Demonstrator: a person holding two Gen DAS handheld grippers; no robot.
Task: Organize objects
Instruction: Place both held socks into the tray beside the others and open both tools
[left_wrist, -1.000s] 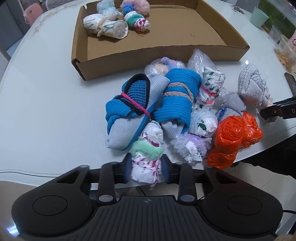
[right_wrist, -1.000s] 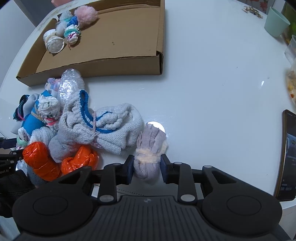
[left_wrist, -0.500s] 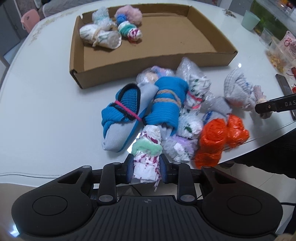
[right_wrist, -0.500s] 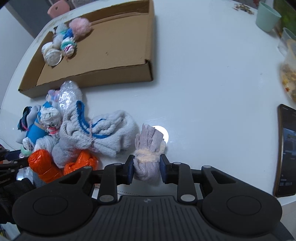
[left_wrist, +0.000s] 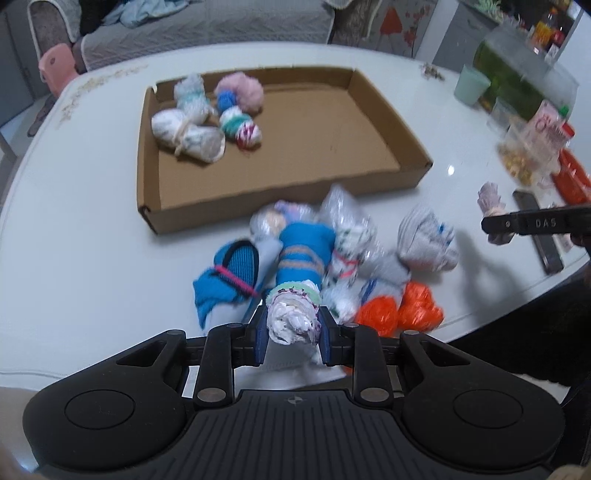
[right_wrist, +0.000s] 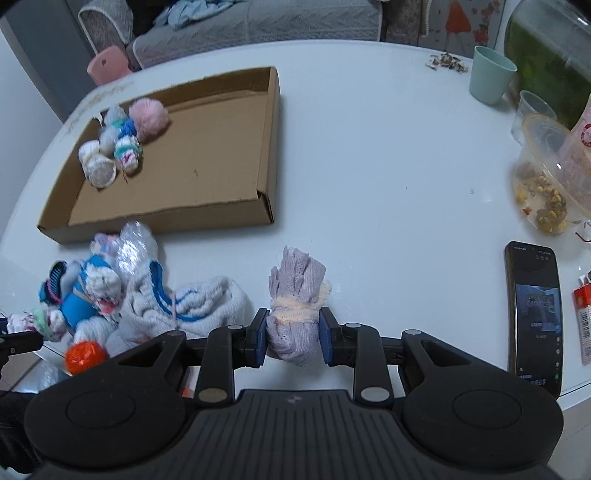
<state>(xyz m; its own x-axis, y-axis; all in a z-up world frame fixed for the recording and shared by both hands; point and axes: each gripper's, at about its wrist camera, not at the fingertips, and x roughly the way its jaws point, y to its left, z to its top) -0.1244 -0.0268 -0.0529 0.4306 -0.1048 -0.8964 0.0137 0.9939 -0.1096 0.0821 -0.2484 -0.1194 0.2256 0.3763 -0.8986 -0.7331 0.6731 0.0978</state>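
My left gripper (left_wrist: 291, 341) is shut on a white sock roll with a green band (left_wrist: 293, 319) and holds it above the table's near edge. My right gripper (right_wrist: 293, 339) is shut on a lilac sock roll tied with a cream band (right_wrist: 295, 299), lifted off the table. A shallow cardboard box (left_wrist: 332, 129) lies beyond, with several sock rolls (left_wrist: 207, 118) in its far left corner. A pile of rolled socks (left_wrist: 306, 251) lies on the table in front of the box. The box (right_wrist: 207, 166) and pile (right_wrist: 155, 295) also show in the right wrist view.
A phone (right_wrist: 533, 314) lies at the right table edge, with a red lighter (right_wrist: 583, 314) beside it. A green cup (right_wrist: 491, 79), a clear cup (right_wrist: 532, 114) and a plastic tub of snacks (right_wrist: 546, 184) stand at the far right. A sofa (left_wrist: 207, 26) stands behind the table.
Both grippers have lifted their sock rolls off the table and risen. The views now look further across the table towards the box.
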